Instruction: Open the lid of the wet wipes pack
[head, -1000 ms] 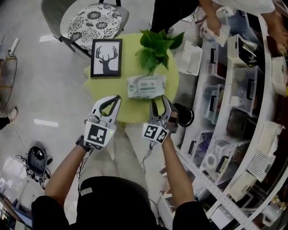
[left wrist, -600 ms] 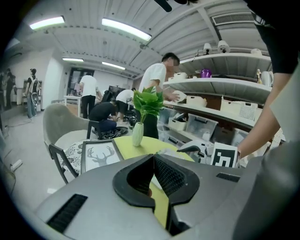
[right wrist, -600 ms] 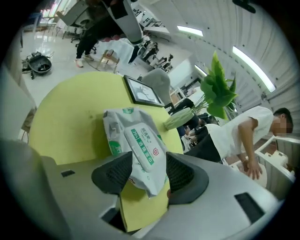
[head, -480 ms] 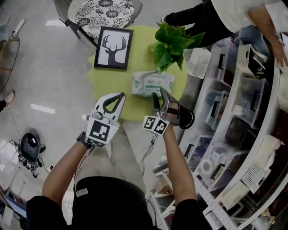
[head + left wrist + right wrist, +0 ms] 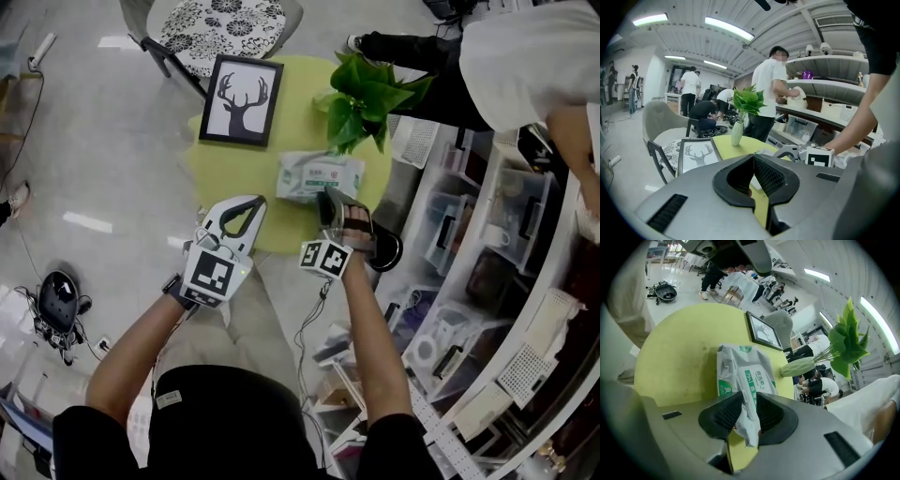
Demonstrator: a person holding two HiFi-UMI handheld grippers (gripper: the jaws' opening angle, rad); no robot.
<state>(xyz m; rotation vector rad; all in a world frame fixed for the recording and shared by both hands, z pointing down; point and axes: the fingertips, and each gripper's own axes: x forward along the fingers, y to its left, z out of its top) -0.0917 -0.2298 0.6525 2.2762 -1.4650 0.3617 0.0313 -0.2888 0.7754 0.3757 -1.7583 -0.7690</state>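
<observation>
The wet wipes pack (image 5: 319,175) lies flat on the round yellow-green table (image 5: 234,169), white with a green-printed label on top. My right gripper (image 5: 330,208) is at the pack's near end. In the right gripper view the pack (image 5: 743,373) runs away from me, and its crimped end flap sits between the jaws of the right gripper (image 5: 745,411). Those jaws have just been closing and now pinch that flap. My left gripper (image 5: 246,211) hovers over the table's near edge, left of the pack and apart from it. The left gripper (image 5: 753,161) is shut with nothing in it.
A framed deer picture (image 5: 240,99) lies at the table's far left, and a leafy plant in a vase (image 5: 361,103) stands just behind the pack. A patterned chair (image 5: 220,19) is beyond the table. Shelving with bins (image 5: 487,262) and a person in white (image 5: 525,56) are at right.
My right gripper has come down and forward onto the pack's near end, rolled, and its jaws have narrowed onto the flap. The left gripper has sunk a little and stays shut.
</observation>
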